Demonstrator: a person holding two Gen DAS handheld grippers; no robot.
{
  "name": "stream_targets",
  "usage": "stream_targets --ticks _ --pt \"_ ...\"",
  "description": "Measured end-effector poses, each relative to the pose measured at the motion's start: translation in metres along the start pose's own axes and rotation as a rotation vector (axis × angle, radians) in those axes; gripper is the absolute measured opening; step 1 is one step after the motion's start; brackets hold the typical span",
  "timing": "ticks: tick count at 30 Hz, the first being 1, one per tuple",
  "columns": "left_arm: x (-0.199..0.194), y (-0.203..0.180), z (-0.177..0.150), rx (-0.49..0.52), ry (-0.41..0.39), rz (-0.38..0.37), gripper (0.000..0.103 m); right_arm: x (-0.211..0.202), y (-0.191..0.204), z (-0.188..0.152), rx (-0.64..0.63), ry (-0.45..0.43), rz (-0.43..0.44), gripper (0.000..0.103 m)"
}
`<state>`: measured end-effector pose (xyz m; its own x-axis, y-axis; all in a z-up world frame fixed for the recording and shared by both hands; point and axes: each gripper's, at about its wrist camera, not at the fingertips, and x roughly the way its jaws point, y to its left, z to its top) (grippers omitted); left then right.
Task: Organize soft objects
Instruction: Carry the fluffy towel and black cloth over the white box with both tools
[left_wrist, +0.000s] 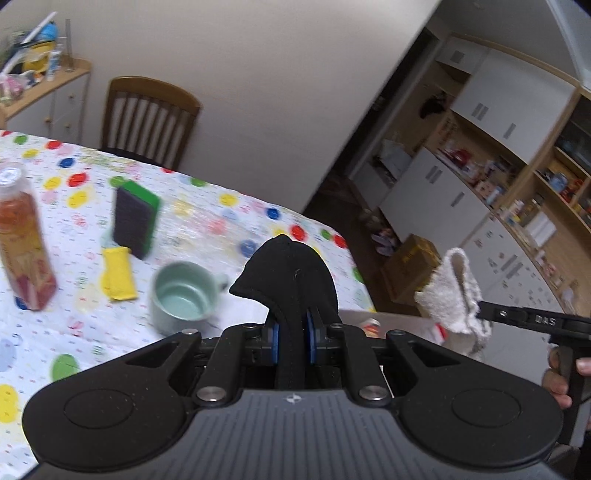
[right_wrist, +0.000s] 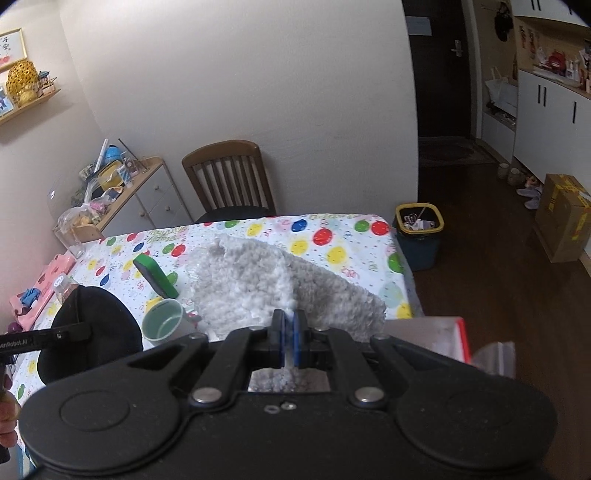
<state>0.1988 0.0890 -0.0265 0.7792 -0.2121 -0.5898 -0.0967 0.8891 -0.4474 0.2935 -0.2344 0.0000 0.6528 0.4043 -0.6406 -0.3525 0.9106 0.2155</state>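
A: Two soft items are off the table (right_wrist: 343, 236) at once, one per tool. Confirm grips, largest first.

B: Largest is the white towel (right_wrist: 258, 280). The right tool (right_wrist: 289, 332) is clenched on a fold of it, pads pressed nearly together because the terry compresses thin. It hangs from that single pinch point, near the table's right edge.

A: And the other?

B: The left tool (left_wrist: 291, 332) is clamped on the black cloth piece (left_wrist: 291, 273), which reads as a sock or cap; which one cannot be settled. The fabric runs between the blue pads (left_wrist: 274, 334) and stands up above them, so the pinch is at its lower part. It sits above the near edge of the table.

A: Why both lifted together?

B: Judged from the task, each is being carried to a common place for soft goods. A container corner shows near right, but its purpose is unclear.

A: Count what stays on the table.

B: One drink bottle (left_wrist: 24, 236) at left, one green-edged sponge (left_wrist: 135, 218) standing on edge, one yellow pouch (left_wrist: 118, 273), possibly soft, and one pale green mug (left_wrist: 184, 295).
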Motion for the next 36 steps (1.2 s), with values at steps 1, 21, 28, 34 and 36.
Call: stream_targets --ticks 1,21,28,34,36 --pt "0.001 -0.007 -0.003 0.010 0.005 -0.013 0.014 -0.003 -0.004 -0.002 0.004 -0.001 -0.004 0.003" --pt "0.077 -0.148 -0.051 0.241 0.186 -0.200 0.014 -0.012 -0.074 -0.045 0.058 0.067 -0.076 0.003" --pt "0.122 -0.167 -0.066 0.271 0.265 -0.166 0.014 0.012 -0.086 -0.055 0.075 0.121 -0.088 0.003" --pt "0.148 -0.166 -0.073 0.269 0.302 -0.125 0.014 0.035 -0.093 -0.058 0.088 0.150 -0.102 0.003" --pt "0.156 -0.165 -0.075 0.264 0.308 -0.113 0.014 0.042 -0.095 -0.059 0.093 0.158 -0.109 0.003"
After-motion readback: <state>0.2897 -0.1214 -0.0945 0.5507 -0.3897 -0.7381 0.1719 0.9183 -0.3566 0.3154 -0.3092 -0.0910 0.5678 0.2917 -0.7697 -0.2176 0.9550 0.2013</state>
